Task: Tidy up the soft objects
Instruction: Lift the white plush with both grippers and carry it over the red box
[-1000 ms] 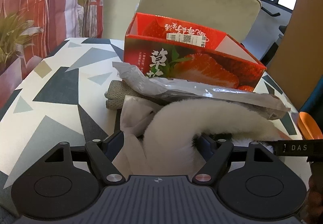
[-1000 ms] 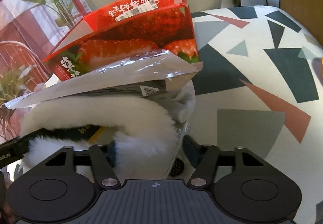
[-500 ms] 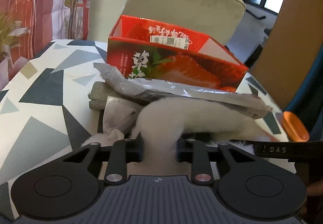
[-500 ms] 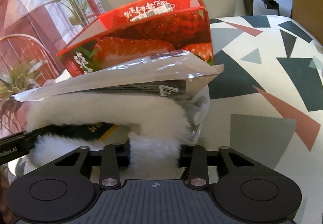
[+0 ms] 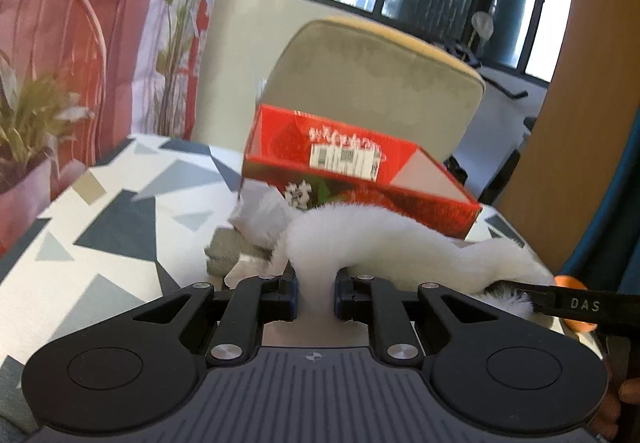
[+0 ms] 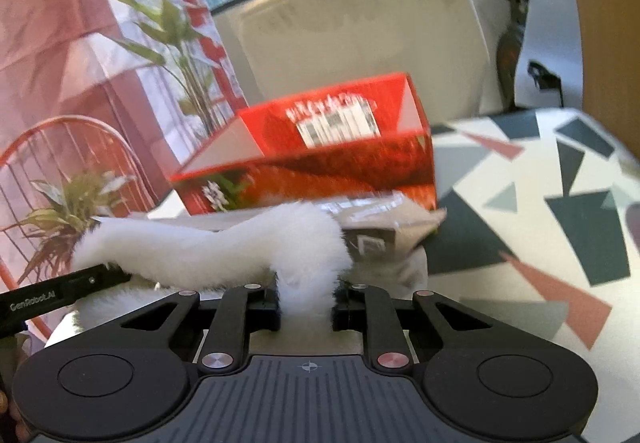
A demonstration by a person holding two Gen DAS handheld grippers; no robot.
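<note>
**White fur piece lifted between both grippers, box not yet loaded**

I hold a long white fluffy fur piece (image 5: 384,239) by its two ends. My left hand-held gripper (image 5: 316,293) is pinched narrow on one end, and my right hand-held gripper (image 6: 306,303) is pinched narrow on the other. The fur arches between them, raised above the pile on the table (image 5: 112,227), which has a white top patterned with grey and dark triangles.

Behind the fur stands an open red cardboard box printed with strawberries (image 5: 360,179). Its inside looks empty, as far as I can see. Just in front of it lie a crinkled silver plastic bag (image 6: 384,215), a white cloth (image 5: 264,215) and a grey knitted cloth (image 5: 224,251), all close together.

I judge the task to be at an early stage: one soft item is in hand, nothing is in the box yet, and the other soft pieces are left to sort.
</note>
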